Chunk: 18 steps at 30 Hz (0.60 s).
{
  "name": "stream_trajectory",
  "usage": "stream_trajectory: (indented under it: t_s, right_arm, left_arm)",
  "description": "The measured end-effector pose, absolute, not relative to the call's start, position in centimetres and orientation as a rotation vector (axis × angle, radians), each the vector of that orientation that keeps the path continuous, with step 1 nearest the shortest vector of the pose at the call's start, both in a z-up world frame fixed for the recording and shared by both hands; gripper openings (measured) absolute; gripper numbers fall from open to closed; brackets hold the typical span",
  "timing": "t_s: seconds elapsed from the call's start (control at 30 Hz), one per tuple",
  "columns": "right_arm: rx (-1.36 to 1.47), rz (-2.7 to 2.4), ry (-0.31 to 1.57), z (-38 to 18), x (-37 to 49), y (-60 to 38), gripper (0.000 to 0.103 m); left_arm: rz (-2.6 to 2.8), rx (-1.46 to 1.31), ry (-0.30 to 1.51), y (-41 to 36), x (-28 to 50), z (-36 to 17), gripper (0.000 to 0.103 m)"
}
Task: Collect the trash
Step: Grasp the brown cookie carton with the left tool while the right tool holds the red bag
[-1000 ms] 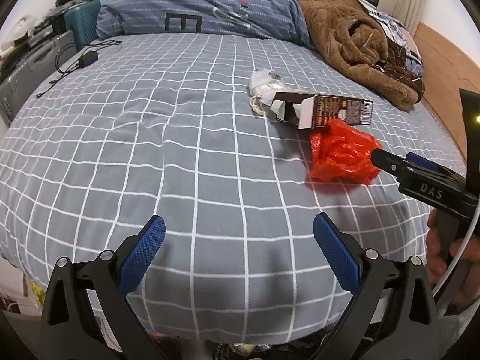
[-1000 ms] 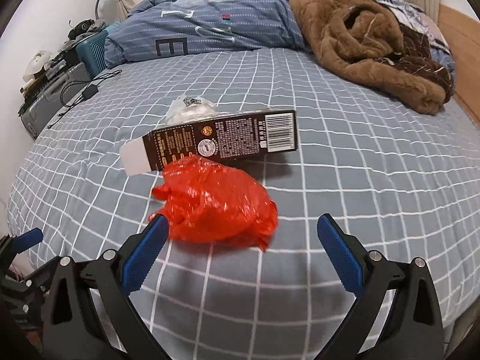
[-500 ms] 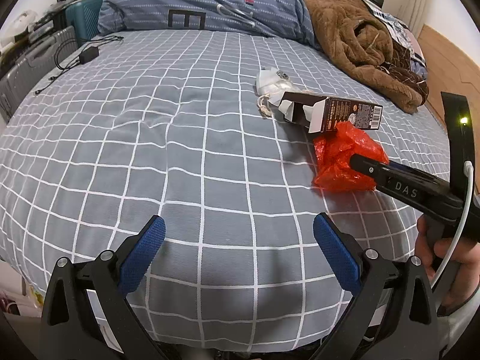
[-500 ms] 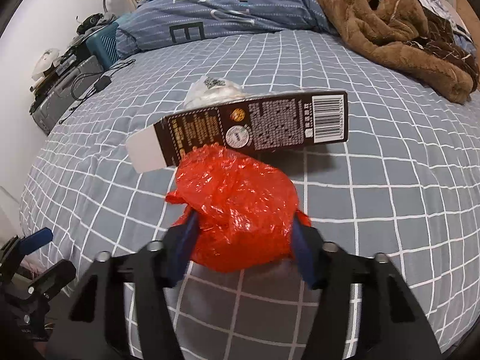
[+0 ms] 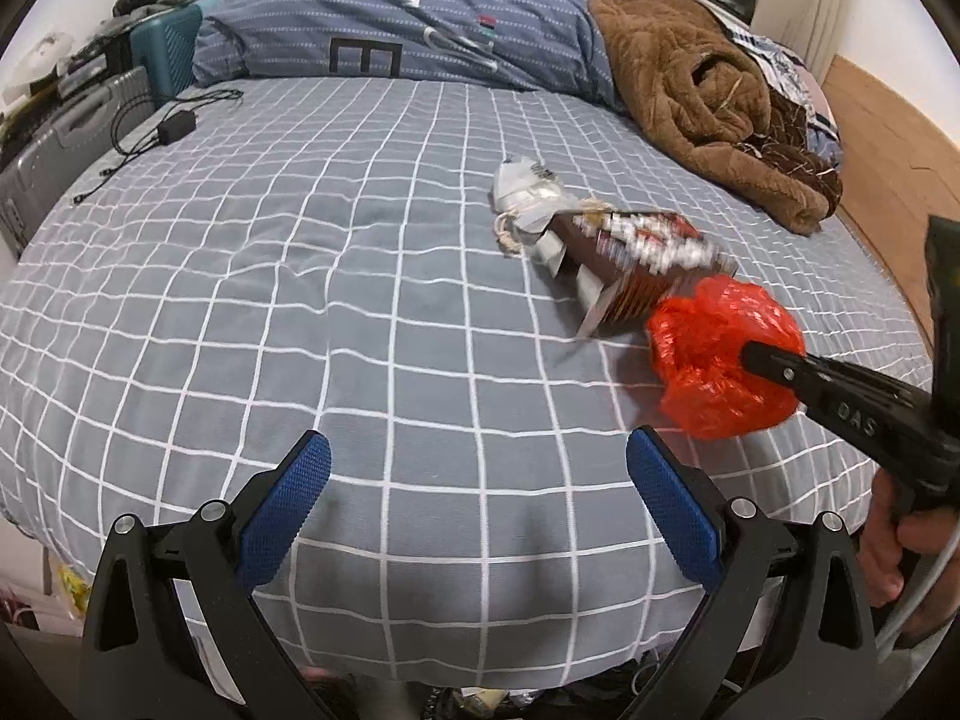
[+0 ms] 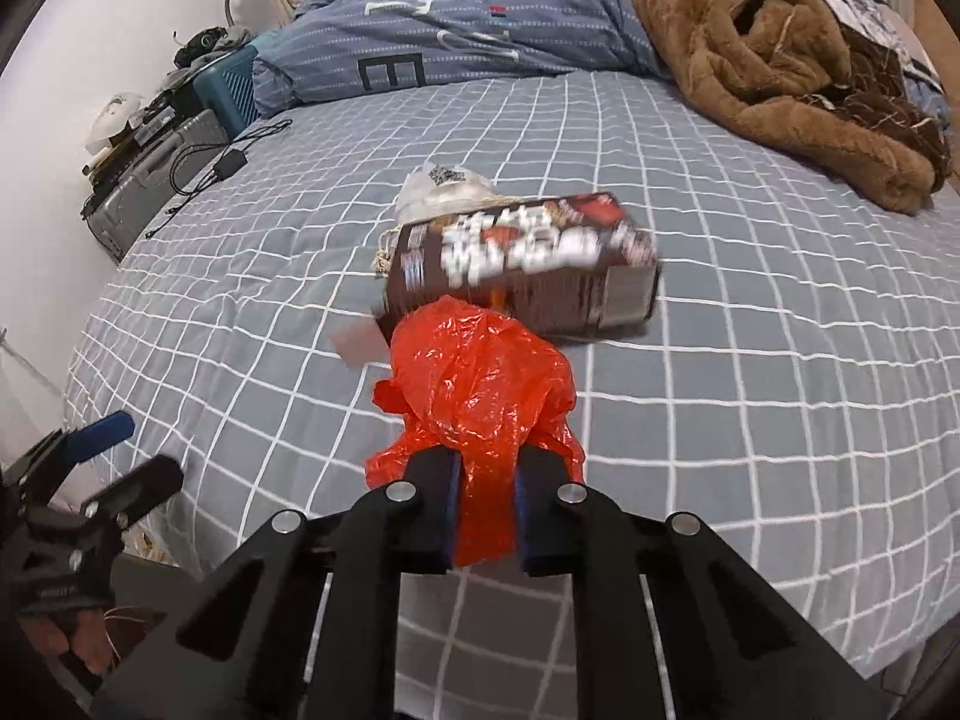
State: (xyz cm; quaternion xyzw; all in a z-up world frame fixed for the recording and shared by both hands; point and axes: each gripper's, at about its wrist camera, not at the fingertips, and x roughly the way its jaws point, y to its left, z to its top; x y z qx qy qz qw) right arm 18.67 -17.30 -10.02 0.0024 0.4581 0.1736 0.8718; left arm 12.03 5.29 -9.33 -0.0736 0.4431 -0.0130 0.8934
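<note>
Right gripper: jaws drawn nearly together, blue pads pinching the tail of a crumpled red plastic bag. The bag's bulk bulges ahead of the fingertips toward 12 o'clock; in the left wrist view the same bag sits at 3 o'clock on the tip of the black claw, over the bedspread.

Left gripper: jaws spread wide, nothing between the blue pads, poised over the near edge of the bed with only checked cloth beneath.

Bedspread: grey with a white grid, covering the mattress.

Brown carton: directly beyond the bag at 12 o'clock in the right wrist view, blurred, its near face against the bag; one end flap open.

White wrapper: crumpled, just behind the carton at 11 o'clock, touching it, with a bit of twine beside.

Charger and black cable: at 10 o'clock near the bed's left edge.

Brown fleece blanket: heaped at 1 o'clock, far right.

Blue striped duvet: bunched at 12 o'clock along the head of the bed.
</note>
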Motion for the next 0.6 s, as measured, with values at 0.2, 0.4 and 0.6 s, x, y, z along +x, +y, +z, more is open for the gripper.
stream_trajectory:
  t_s: [0.2,0.4,0.6]
  right_arm:
    - [0.008,0.321,0.925,-8.4,16.8,-20.3,0.012]
    - [0.024,0.260,0.903,-7.2,16.5,-24.0,0.012]
    - [0.053,0.211,0.870,-5.6,17.0,-27.5,0.012]
  left_arm:
    - [-0.075,-0.116,0.914,4.0,13.3,-8.3,0.097]
    - [-0.167,-0.052,0.911,2.0,16.2,-7.3,0.097]
    - [-0.349,0.101,0.940,-1.2,20.5,-7.4,0.097]
